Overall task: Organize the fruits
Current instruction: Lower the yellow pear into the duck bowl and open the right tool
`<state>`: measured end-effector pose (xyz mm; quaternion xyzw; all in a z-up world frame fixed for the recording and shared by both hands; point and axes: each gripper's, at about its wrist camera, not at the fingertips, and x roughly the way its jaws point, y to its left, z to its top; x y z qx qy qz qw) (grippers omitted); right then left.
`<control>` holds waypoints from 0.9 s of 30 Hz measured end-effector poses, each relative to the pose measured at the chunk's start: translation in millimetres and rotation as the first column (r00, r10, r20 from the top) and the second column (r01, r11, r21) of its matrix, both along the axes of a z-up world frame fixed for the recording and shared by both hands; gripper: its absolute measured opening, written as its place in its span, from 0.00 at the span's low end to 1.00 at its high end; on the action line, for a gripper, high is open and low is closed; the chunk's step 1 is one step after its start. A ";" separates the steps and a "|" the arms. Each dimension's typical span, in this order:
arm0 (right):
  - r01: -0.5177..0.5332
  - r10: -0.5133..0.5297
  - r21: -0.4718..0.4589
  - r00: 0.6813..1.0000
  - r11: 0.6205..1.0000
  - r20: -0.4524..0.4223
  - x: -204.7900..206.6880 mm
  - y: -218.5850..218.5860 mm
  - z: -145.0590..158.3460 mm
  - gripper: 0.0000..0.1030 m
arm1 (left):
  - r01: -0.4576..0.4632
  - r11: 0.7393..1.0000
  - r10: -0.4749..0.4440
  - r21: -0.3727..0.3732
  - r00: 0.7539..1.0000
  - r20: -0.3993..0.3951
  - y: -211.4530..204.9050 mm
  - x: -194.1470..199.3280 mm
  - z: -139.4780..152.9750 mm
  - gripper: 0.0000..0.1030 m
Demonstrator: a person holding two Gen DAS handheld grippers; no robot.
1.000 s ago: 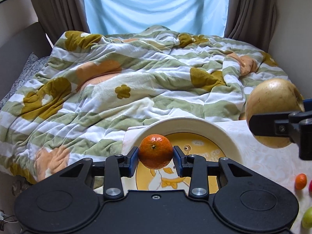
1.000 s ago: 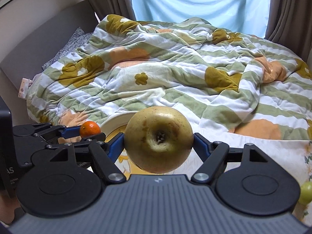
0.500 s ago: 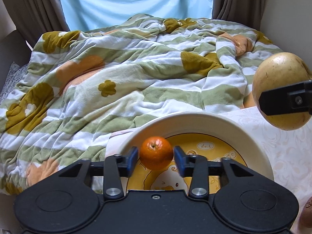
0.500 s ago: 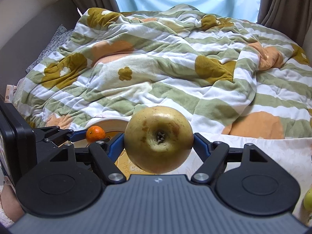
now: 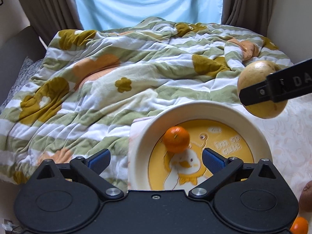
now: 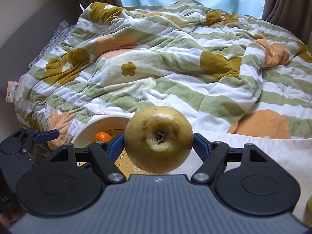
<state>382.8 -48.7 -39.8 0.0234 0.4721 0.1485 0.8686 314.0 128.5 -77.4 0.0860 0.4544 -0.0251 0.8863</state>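
A small orange mandarin (image 5: pixel 176 139) lies in the cream bowl (image 5: pixel 197 109) with a yellow duck picture, free of any grip. My left gripper (image 5: pixel 156 159) is open wide above the bowl's near side, its blue pads on either side of the mandarin and apart from it. My right gripper (image 6: pixel 159 143) is shut on a large yellow-green apple (image 6: pixel 159 139) and holds it in the air to the right of the bowl (image 6: pixel 97 124). The apple also shows in the left wrist view (image 5: pixel 259 89). The mandarin also shows in the right wrist view (image 6: pixel 101 137).
The bowl stands on a white patterned tablecloth (image 5: pixel 288 132) at the edge of a bed with a striped flower blanket (image 5: pixel 120 74). Another mandarin (image 5: pixel 299 225) and a brown fruit (image 5: pixel 306 198) lie at the right edge. A green fruit (image 6: pixel 309 202) lies at far right.
My left gripper has opened and let go of the mandarin, which now rests in the bowl. The right gripper has kept hold of the apple and moved slightly nearer the bowl.
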 end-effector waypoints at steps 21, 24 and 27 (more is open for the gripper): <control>-0.112 0.109 -0.047 0.992 0.993 -0.055 2.5 64.9 -46.6 0.89 | -0.106 0.993 0.107 -0.052 0.994 0.024 34.8 -43.3 13.8 0.99; -0.113 0.113 -0.066 0.994 0.991 -0.007 -0.6 67.0 -42.2 0.92 | -0.104 0.993 0.106 -0.062 0.994 0.022 36.1 -47.4 13.9 0.99; -0.111 0.118 -0.134 0.992 0.985 0.044 -4.3 71.9 -33.0 1.00 | -0.098 0.993 0.100 -0.064 0.995 0.027 34.8 -51.5 15.6 0.99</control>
